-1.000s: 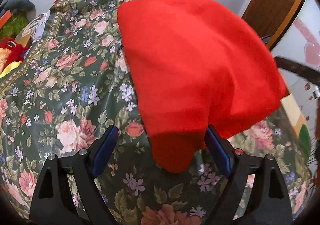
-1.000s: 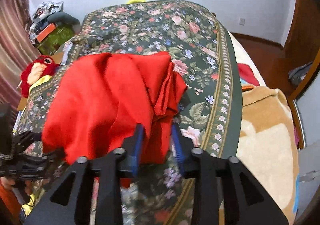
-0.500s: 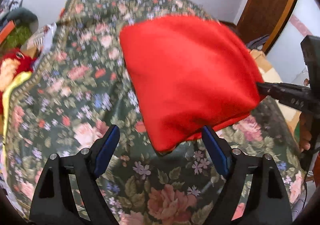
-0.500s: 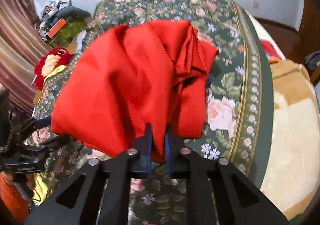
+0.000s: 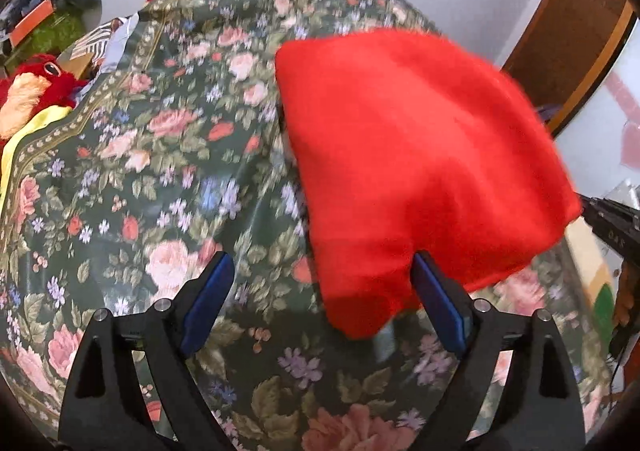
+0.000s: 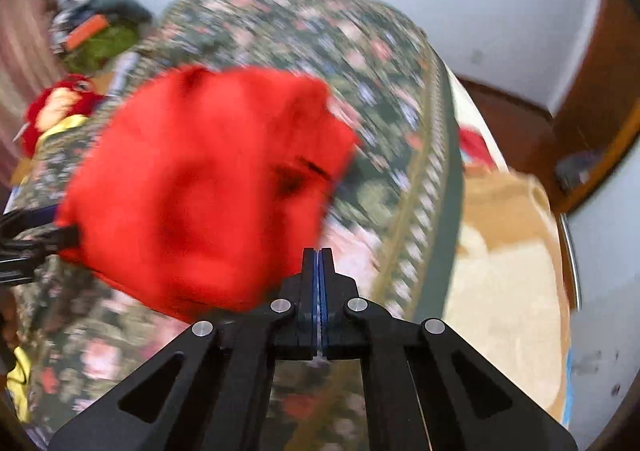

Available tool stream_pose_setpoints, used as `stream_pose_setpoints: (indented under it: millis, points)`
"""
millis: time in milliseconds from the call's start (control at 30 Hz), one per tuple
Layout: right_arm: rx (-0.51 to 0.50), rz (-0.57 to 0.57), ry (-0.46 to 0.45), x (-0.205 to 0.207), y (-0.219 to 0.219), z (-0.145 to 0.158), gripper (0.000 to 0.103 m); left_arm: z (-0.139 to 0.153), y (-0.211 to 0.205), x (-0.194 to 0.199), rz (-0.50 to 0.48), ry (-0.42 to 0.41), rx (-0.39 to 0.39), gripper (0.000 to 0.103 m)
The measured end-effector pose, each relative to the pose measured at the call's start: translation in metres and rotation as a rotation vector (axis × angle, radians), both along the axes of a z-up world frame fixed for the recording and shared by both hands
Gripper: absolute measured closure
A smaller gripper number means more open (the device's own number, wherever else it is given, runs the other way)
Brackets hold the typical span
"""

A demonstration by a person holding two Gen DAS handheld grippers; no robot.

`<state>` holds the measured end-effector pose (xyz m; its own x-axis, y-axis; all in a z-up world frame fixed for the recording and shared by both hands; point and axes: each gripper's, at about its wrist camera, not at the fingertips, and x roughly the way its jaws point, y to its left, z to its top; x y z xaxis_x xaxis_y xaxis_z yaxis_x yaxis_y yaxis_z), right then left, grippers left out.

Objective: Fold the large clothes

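Observation:
A folded red garment [image 5: 408, 155] lies on the floral bedspread [image 5: 160, 179]. In the left wrist view my left gripper [image 5: 320, 283] is open, its blue pads to either side of the garment's near corner. In the right wrist view the garment [image 6: 200, 191] is blurred, to the left of and beyond my right gripper [image 6: 319, 255], whose jaws are pressed together with no cloth seen between them. The left gripper [image 6: 28, 243] shows at the garment's left edge, and the right gripper's body shows at the right edge of the left wrist view [image 5: 612, 223].
A red plush toy [image 5: 36, 87] and cluttered items [image 5: 44, 19] sit left of the bed. A beige blanket [image 6: 508, 251] lies off the bed's right side. A wooden door [image 5: 576, 23] stands at the right.
My right gripper has shut fully and pulled off the red garment, which now lies to its left. My left gripper stays open at the garment's near corner.

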<state>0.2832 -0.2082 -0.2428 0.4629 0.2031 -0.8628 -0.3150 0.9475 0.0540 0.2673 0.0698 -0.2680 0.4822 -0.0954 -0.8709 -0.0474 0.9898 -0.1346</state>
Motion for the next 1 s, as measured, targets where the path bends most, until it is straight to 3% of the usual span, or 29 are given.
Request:
stream_pose_setpoints:
  millis: [67, 300, 367, 433, 500, 533, 800, 1000]
  points:
    - [0.002, -0.044, 0.026, 0.003, -0.014, -0.01, 0.102, -0.017, -0.006, -0.001, -0.02, 0.068, 0.065, 0.016]
    - [0.099, -0.066, 0.001, -0.004, -0.035, 0.018, 0.097, 0.0, 0.002, -0.015, -0.005, 0.015, 0.061, 0.018]
    - [0.142, -0.06, -0.004, -0.002, -0.033, 0.032, 0.08, 0.013, 0.002, -0.018, -0.016, -0.012, 0.073, 0.018]
    - [0.196, -0.056, -0.026, -0.004, -0.029, 0.042, 0.04, 0.026, 0.002, -0.021, -0.029, -0.045, 0.088, 0.018]
    - [0.244, -0.056, -0.064, -0.002, -0.022, 0.052, 0.024, 0.039, 0.001, -0.022, -0.044, -0.079, 0.116, 0.018]
    - [0.263, -0.052, -0.07, 0.0, -0.017, 0.055, 0.02, 0.044, 0.001, -0.022, -0.048, -0.09, 0.122, 0.018]
    - [0.382, -0.024, 0.048, 0.031, 0.028, 0.051, 0.019, 0.066, 0.018, 0.009, -0.008, -0.149, 0.077, 0.018]
    - [0.35, 0.046, 0.069, 0.044, 0.067, 0.039, 0.019, 0.044, 0.029, 0.044, -0.002, -0.081, -0.071, 0.018]
